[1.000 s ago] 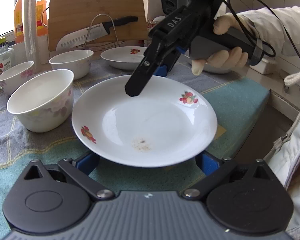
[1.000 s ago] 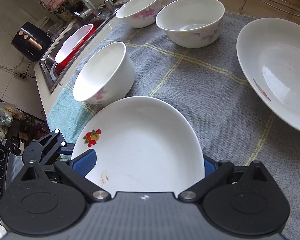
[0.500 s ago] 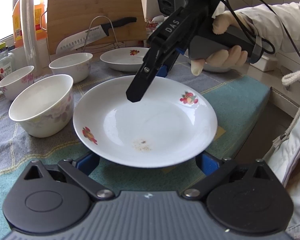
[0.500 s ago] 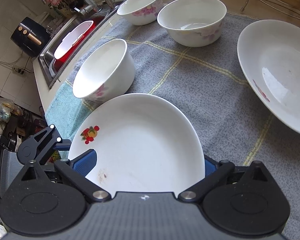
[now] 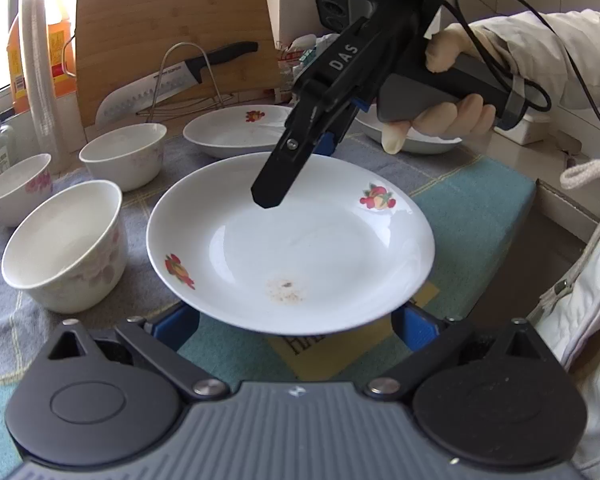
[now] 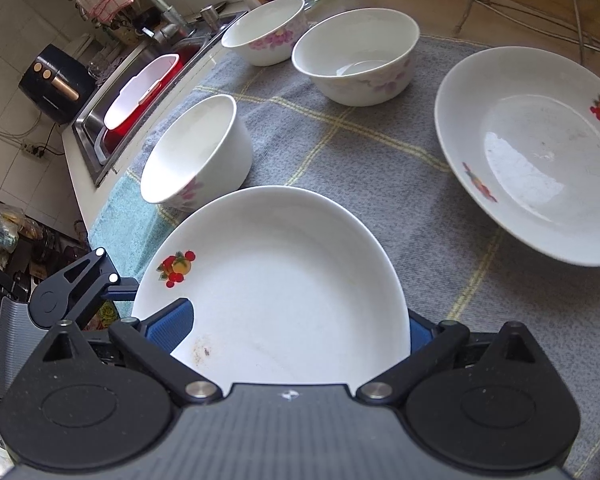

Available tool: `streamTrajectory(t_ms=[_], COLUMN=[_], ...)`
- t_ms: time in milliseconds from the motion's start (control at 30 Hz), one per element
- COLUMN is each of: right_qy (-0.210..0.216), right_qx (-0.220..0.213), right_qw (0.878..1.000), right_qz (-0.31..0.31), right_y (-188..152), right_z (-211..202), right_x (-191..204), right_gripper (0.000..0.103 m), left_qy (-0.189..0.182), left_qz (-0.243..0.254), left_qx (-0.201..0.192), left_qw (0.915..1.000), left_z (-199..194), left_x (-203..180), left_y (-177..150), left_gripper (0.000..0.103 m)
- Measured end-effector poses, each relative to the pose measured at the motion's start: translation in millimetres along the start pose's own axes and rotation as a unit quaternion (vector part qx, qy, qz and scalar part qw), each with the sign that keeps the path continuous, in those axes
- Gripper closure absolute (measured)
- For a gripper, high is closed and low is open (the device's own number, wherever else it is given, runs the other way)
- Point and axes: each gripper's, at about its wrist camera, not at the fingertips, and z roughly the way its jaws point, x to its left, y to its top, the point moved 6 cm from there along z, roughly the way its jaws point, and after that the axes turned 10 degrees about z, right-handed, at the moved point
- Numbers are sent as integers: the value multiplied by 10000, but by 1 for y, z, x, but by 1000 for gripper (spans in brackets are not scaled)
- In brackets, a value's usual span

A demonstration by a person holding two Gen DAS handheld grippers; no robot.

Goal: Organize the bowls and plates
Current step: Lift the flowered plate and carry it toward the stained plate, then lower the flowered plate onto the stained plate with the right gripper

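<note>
A white deep plate (image 5: 300,248) with fruit prints and a brown stain lies between both grippers. My left gripper (image 5: 296,328) is open, its blue pads under the plate's near rim. My right gripper (image 6: 294,328) is open and rolled, straddling the far rim: one finger (image 5: 268,196) above the plate's inside, the other below it. I cannot tell whether the plate (image 6: 284,280) touches the cloth. Left of it stands a flowered bowl (image 5: 64,248), with two more bowls (image 5: 124,152) (image 5: 16,188) behind. A second plate (image 6: 532,152) lies further back.
A third plate (image 5: 420,142) lies behind the gloved hand. A cutting board (image 5: 172,40), a knife on a wire rack (image 5: 172,80) and stacked cups (image 5: 40,80) line the back. The sink (image 6: 140,92) borders the grey cloth (image 6: 360,184). The counter edge (image 5: 560,208) runs on the right.
The bowls and back items have slid lower and leftward in the left wrist view, while the plate has kept its place between both grippers. Both grippers stay open.
</note>
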Motion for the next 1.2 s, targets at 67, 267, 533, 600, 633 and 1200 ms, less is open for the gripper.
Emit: streamTrajectory(t_ms=[67,267,533,600,633,1200], right_qy=[-6,-30,-98,-126,-139,-246], right_qx=[-32,-142,-279,-317,-339,-740], right_qw=[10000,9999,9996,9994,9993,9961], right_qz=[-1,-16,33,59,72,419], right_y=[0,2,2,3,3,-6], right_z=[-6,-25,-51,-58,-62,-129], right_x=[-3,-17,-42,-50,-54,-132], right_gripper=[0,0,0,0,0,0], left_qy=[-1,-18,-87,-131,-150,-444], left_qz=[28,79,175,183,197,517], left_qx=[-1,-1,-11,-36,-43,-106], left_qw=[10000,10000,9998,9997,9997,9976], left_z=[4,17,37,41,44,99], left_x=[-1,-8,-20,-23,-24,-56], left_y=[6,24,52,60,64,129], left_gripper=[2,2,2,2,2,2])
